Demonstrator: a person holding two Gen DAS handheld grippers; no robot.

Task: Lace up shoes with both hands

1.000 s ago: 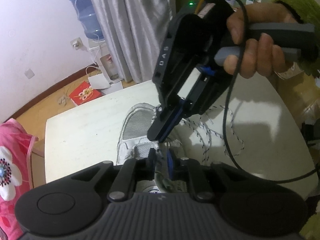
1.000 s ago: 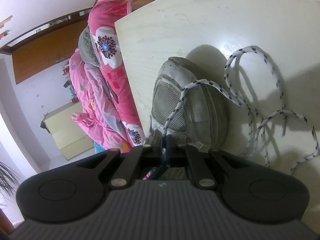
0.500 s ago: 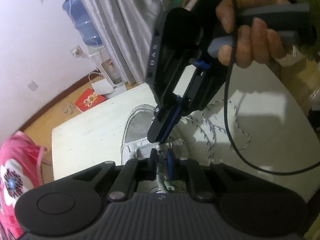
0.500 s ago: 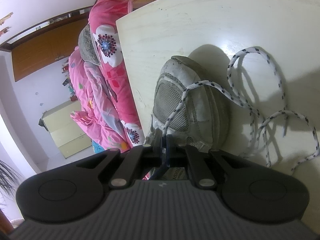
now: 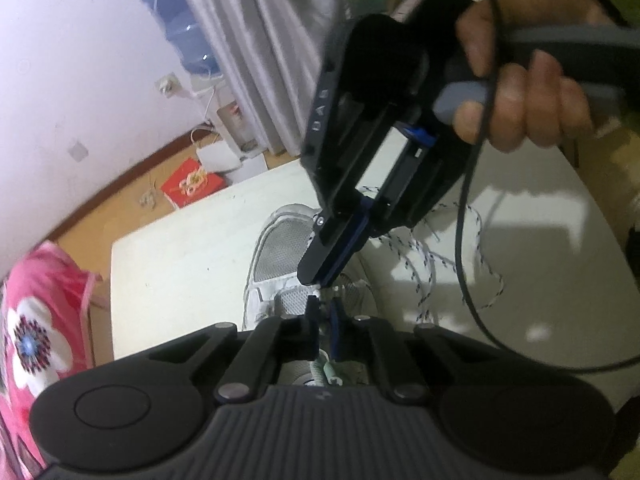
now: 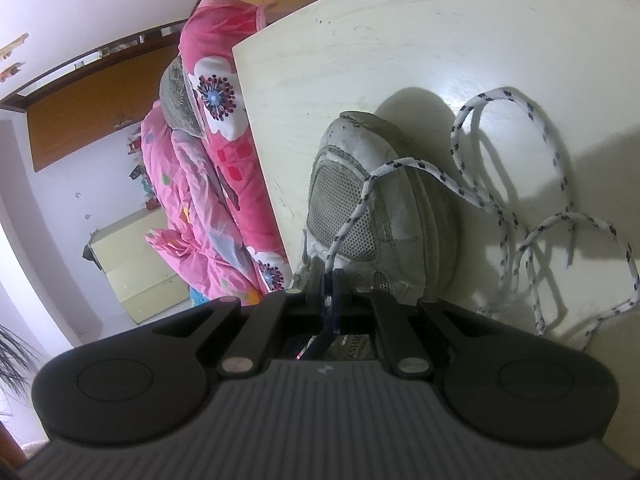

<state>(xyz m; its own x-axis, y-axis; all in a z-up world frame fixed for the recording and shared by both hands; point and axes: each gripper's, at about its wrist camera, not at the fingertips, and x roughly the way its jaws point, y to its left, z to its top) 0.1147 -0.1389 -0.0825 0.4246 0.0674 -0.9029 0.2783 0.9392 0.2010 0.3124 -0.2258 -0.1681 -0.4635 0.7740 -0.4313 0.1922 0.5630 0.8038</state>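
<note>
A worn grey-white sneaker (image 6: pixel 400 216) lies on the pale table (image 6: pixel 400 40) near its left edge. Its white shoelace with dark flecks (image 6: pixel 472 196) runs over the toe and coils loosely to the right. My right gripper (image 6: pixel 329 280) is shut on that lace just above the shoe's tongue. In the left wrist view, a hand (image 5: pixel 520 96) holds the right gripper (image 5: pixel 316 278), angled down over the sneaker (image 5: pixel 276 248). Directly below it my left gripper (image 5: pixel 323 312) points steeply down; its jaws are closing, with a pale bit of lace between them.
A pink flowered quilt (image 6: pixel 224 160) hangs beside the table's left edge. The right gripper's black cable (image 5: pixel 464 240) loops over the loose lace (image 5: pixel 420 256). On the floor beyond the table are a red box (image 5: pixel 190 182), a water bottle (image 5: pixel 180 44) and grey curtains (image 5: pixel 260 40).
The left gripper's fingers have drawn closer together under the right gripper's tips, and its view has tilted slightly. The right gripper, the shoe and the lace have stayed put.
</note>
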